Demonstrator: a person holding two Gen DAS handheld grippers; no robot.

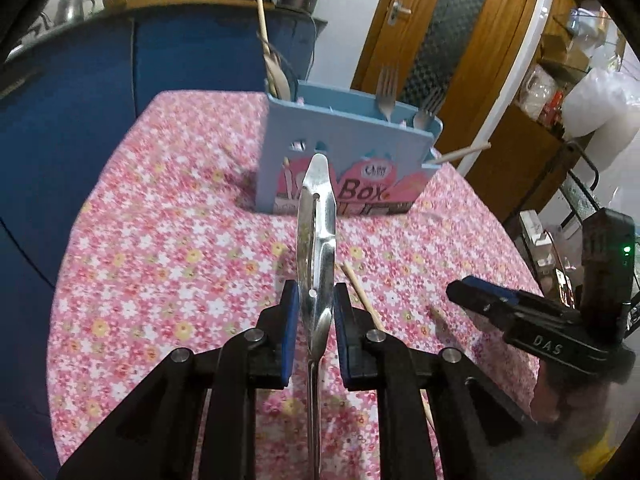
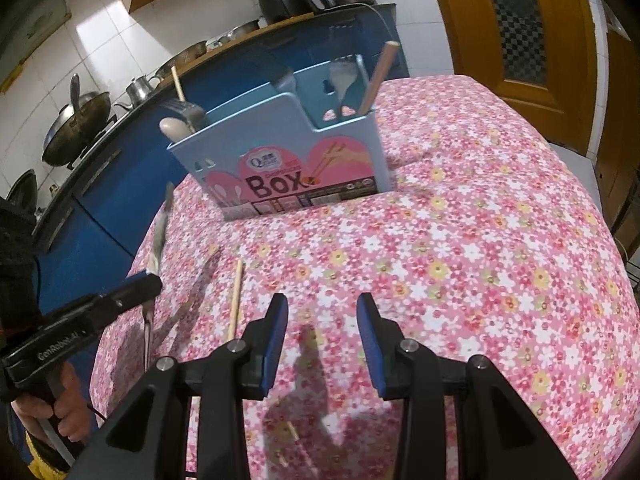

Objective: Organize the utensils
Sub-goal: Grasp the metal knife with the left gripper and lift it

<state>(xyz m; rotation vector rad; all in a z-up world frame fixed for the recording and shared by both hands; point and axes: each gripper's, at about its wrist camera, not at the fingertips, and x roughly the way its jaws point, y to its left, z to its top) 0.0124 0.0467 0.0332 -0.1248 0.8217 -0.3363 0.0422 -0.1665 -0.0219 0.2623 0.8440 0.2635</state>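
across the room's far side a blue counter (image 2: 100,200) carries a wok and a kettle, with a wooden door (image 1: 440,40) to the right; nearer, a table under a pink floral cloth (image 2: 460,260) fills both views. on that cloth, toward its far end, stands the light blue utensil box (image 1: 340,152), already holding forks (image 1: 387,92) at one end and wooden spoons (image 1: 276,72) at the other, which suggests each kind has its own compartment. the left gripper (image 1: 316,304) is clamped on a shiny metal slotted utensil (image 1: 316,232), its blue pads pressing the flat blade from both sides with the handle running back under the camera; it is carried clear of the cloth and aimed at the box, probably so it can be dropped in handle or head first. the right gripper (image 2: 322,312) hangs over the near part of the table with its jaws apart and nothing between them, likely waiting for its next pick. smallest of all, a loose chopstick (image 2: 236,300) lies on the cloth just left of the right gripper, and another stick pokes out of the box's side (image 1: 464,152). the sorting looks well along, not finished.
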